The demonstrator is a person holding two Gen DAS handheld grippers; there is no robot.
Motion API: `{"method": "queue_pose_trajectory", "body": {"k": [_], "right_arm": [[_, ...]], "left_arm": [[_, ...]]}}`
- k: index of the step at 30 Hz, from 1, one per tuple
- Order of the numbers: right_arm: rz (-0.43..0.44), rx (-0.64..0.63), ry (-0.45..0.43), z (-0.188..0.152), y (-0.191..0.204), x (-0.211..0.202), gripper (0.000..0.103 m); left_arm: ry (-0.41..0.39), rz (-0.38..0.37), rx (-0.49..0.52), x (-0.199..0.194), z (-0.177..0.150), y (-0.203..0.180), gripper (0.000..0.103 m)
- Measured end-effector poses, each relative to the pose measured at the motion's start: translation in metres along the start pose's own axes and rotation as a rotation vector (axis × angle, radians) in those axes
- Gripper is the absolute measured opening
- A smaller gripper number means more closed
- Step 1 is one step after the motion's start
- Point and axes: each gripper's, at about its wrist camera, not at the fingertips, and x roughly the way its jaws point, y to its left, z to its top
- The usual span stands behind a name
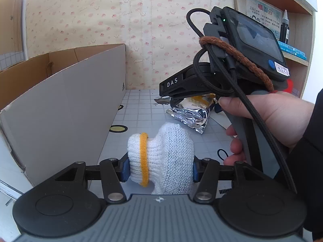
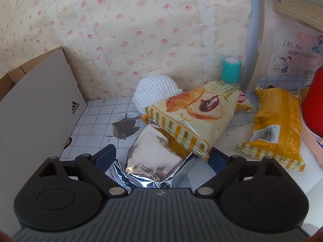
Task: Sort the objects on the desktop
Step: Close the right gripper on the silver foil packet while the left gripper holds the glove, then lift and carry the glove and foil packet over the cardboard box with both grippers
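Grid-patterned bench (image 2: 94,119), its cover torn open in a hole (image 2: 125,130). Left of the hole stands the cardboard box (image 2: 40,109). Just right of it, the silver foil packet (image 2: 153,157) lies flat; further right, a yellow snack bag (image 2: 276,125) on white paper (image 2: 230,141).

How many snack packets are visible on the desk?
3: a silver foil packet between the right gripper fingers, a striped croissant packet lying on it, a yellow packet further right. Others may be hidden.

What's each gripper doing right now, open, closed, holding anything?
Left gripper: closed on the white knit glove.
Right gripper: open around the silver snack packet, not yet clamped.
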Motion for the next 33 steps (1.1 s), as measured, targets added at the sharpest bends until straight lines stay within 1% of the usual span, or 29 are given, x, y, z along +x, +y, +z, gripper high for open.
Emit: {"method": "queue_pose_trajectory", "body": {"k": [1,2,4,7,9,12,15,20,25,27,30,33], "right_arm": [[0.004,-0.002,-0.002,-0.001,-0.001,-0.001,0.085],[0.016,-0.011,-0.006,-0.002,-0.002,-0.004,0.072],[0.041,-0.044,-0.005,-0.006,-0.004,-0.010,0.064],[0.056,-0.097,-0.008,-0.016,-0.008,-0.021,0.060],[0.059,-0.148,-0.024,-0.025,-0.010,-0.033,0.059],[0.057,-0.178,-0.042,-0.036,-0.015,-0.052,0.059],[0.105,-0.214,-0.062,-0.044,-0.021,-0.075,0.059],[0.119,-0.216,-0.092,-0.053,-0.031,-0.107,0.059],[0.164,-0.217,-0.103,-0.066,-0.039,-0.131,0.059],[0.147,-0.220,-0.123,-0.070,-0.039,-0.139,0.059],[0.173,-0.213,-0.148,-0.073,-0.041,-0.154,0.059],[0.168,-0.239,-0.174,-0.074,-0.038,-0.167,0.059]], "left_arm": [[-0.001,0.001,0.002,0.000,0.000,-0.001,0.056],[-0.003,0.000,0.003,0.001,0.001,0.000,0.056],[-0.002,0.002,0.004,0.000,0.001,0.000,0.056],[0.000,0.003,-0.005,0.002,0.001,0.001,0.056],[-0.002,0.006,-0.002,0.000,0.000,0.001,0.056],[-0.007,0.000,-0.002,-0.001,0.000,0.000,0.056],[-0.025,-0.003,0.010,-0.006,0.000,-0.002,0.056],[-0.036,-0.006,0.015,-0.010,0.001,-0.005,0.056],[-0.054,-0.002,0.021,-0.019,0.004,-0.007,0.056],[-0.063,0.003,0.025,-0.024,0.005,-0.007,0.056],[-0.082,0.003,0.026,-0.030,0.011,-0.008,0.056],[-0.108,0.003,0.034,-0.039,0.016,-0.010,0.056]]}}
